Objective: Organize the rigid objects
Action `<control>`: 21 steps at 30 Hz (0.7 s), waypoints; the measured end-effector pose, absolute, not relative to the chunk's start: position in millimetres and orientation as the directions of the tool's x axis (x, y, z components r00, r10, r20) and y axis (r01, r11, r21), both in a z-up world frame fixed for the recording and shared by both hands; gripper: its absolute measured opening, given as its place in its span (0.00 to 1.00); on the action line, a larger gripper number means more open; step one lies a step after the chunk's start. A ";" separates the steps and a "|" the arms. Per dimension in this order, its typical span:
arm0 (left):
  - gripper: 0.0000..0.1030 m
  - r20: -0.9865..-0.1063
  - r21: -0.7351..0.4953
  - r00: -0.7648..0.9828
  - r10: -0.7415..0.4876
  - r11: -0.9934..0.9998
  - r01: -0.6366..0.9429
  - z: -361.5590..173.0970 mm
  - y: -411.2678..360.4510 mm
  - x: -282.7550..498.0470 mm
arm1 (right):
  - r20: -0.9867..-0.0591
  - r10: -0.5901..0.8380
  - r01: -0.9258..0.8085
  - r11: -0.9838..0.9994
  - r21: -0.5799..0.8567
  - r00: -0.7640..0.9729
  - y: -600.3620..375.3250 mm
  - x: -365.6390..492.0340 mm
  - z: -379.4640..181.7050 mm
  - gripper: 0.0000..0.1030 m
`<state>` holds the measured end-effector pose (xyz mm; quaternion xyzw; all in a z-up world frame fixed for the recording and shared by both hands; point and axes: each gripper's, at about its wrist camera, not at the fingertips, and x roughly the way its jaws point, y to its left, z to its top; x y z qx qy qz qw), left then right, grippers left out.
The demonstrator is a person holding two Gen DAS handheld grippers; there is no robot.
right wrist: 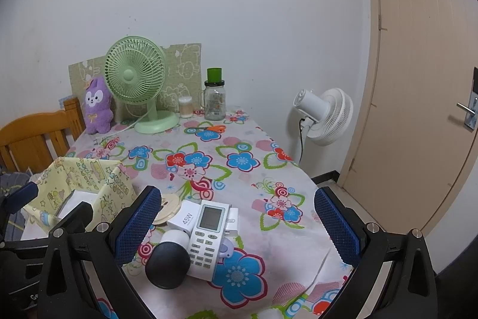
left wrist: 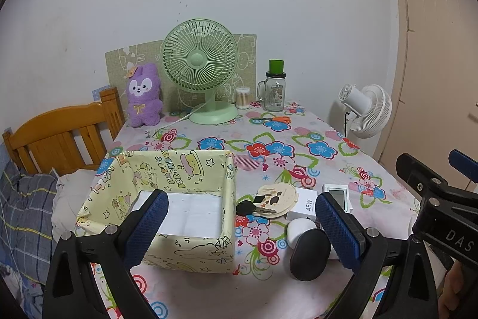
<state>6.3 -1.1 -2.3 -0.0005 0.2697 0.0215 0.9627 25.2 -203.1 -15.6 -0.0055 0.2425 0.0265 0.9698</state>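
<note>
Both hand-held grippers, left (left wrist: 242, 224) and right (right wrist: 237, 224), wide, holding nothing | clutter — remote (right wrist: 207, 238), charger (right wrist: 184, 218), black case (right wrist: 167, 263) — lower centre on counter (right wrist: 239, 139) | yellow box (left wrist: 191, 229) lower left, open to receive them, you're lined up

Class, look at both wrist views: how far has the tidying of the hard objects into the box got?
Done: nothing; the yellow box shows only its white floor. In hand: nothing; the left gripper and right gripper are open and hold nothing. Left: black case, remote, 45W charger, key and round disc all lie on the tablecloth.
</note>
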 end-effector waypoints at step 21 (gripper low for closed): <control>0.97 -0.521 -0.011 0.853 0.030 0.999 -0.041 -9.2 -4.4 9.8 | -0.480 0.051 -0.057 0.998 0.002 0.876 -200.1 28.9 -17.5 1.00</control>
